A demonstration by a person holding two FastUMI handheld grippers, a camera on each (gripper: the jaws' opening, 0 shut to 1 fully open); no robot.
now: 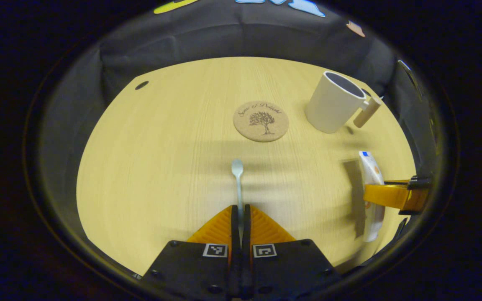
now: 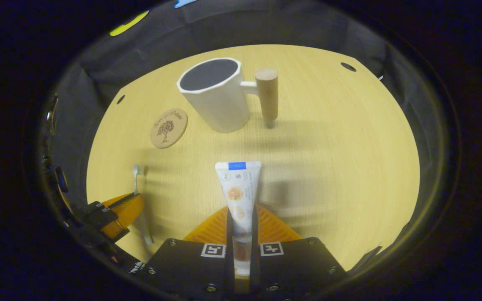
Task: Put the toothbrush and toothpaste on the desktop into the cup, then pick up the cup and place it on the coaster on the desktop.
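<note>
Both items are gripped but neither is in the cup yet, so I judge the task to be at its early stage: both drops and the move to the coaster remain. The left hand-held gripper [image 1: 240, 217] has its orange ribbed fingers pressed together on the slim pale-grey plastic toothbrush [image 1: 237, 179], whose rounded head points ahead toward the round cork coaster printed with a tree [image 1: 261, 121]. The right hand-held gripper [image 2: 241, 228] pinches the soft white toothpaste tube with a blue band and orange fruit print [image 2: 238, 188]. The faceted white cup with a wooden peg handle [image 2: 216, 96] stands empty toward the far edge of the smooth, pale wood-grain worktop [image 2: 341, 159], near the coaster but not on it.
</note>
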